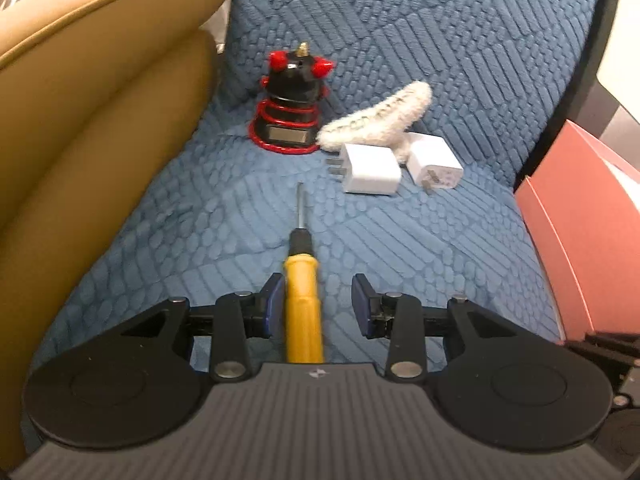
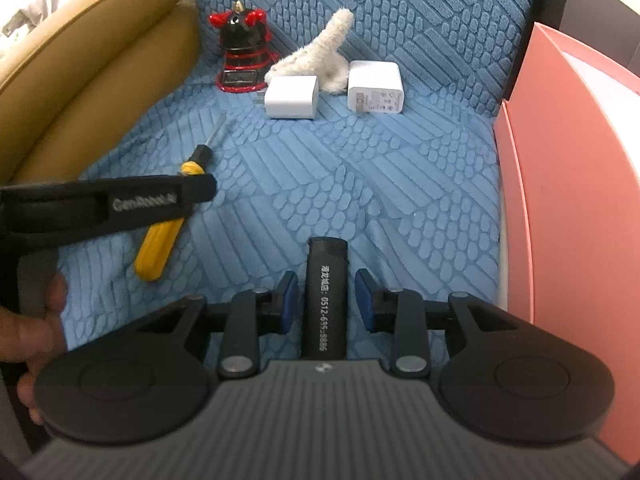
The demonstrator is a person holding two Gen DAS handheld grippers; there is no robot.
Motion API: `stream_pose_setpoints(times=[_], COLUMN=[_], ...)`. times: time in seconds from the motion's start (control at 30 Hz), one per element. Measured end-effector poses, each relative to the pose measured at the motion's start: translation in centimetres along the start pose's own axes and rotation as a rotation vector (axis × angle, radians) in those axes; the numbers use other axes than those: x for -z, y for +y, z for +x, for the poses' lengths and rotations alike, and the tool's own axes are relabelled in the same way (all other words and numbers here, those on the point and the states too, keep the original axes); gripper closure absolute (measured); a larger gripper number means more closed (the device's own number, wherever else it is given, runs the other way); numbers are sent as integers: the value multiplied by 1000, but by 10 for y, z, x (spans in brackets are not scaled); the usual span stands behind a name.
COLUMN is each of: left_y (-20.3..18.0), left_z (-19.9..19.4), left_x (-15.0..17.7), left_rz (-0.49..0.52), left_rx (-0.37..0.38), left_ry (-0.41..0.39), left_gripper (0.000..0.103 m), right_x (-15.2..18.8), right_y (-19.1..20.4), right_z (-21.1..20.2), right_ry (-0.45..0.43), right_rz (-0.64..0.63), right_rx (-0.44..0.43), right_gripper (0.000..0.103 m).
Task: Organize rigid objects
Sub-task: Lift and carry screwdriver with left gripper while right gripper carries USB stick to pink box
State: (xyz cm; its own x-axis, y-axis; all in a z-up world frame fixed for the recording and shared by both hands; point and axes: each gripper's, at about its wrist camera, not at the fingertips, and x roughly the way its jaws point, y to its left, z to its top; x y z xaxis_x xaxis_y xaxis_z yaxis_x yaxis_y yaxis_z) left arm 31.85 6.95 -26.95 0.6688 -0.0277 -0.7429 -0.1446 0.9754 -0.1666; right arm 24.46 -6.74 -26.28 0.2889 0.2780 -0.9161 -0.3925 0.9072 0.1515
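Grasp stage: both claws apart, straddling their targets.

Your left gripper (image 1: pixel 320 300) brackets the screwdriver (image 1: pixel 303 280) at the cushion's (image 1: pixel 440 240) front; your right gripper (image 2: pixel 326 300) brackets the black cylinder (image 2: pixel 325 300). Close both next.

Things on the blue textured seat cushion (image 2: pixel 400 184)

The yellow-handled screwdriver (image 2: pixel 160 240) lies near its left edge; two white plug adapters (image 2: pixel 292 97) (image 2: pixel 376 87) lie side by side toward its back edge.
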Motion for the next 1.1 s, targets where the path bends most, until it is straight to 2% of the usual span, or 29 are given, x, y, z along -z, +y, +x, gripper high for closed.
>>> stream_pose_setpoints(times=[0.13, 0.2, 0.33, 0.4, 0.43, 0.6, 0.77, 1.1], left_y=[-4, -6, -8, -9, -9, -4, -1, 1], left_z=[4, 5, 6, 7, 7, 5, -2, -31], left_x=[2, 2, 3, 4, 4, 3, 2, 5], left_rz=[36, 48, 68, 87, 90, 58, -9, -67], left_rx=[-22, -28, -42, -58, -62, -38, 19, 52], left_ry=[2, -2, -10, -14, -15, -8, 2, -9], left_gripper=[61, 61, 64, 72, 80, 81, 82, 82], right_x=[0, -2, -5, -6, -7, -5, -1, -8], right_y=[6, 7, 11, 10, 9, 6, 6, -3], right_z=[2, 2, 2, 1, 1, -4, -15, -48], right_ry=[-19, -17, -5, 3, 10, 26, 25, -4], right_rz=[-37, -50, -57, -45, -29, 3, 2, 55], right_rx=[14, 11, 16, 14, 11, 5, -3, -12], right_gripper=[69, 76, 76, 76, 77, 77, 77, 77])
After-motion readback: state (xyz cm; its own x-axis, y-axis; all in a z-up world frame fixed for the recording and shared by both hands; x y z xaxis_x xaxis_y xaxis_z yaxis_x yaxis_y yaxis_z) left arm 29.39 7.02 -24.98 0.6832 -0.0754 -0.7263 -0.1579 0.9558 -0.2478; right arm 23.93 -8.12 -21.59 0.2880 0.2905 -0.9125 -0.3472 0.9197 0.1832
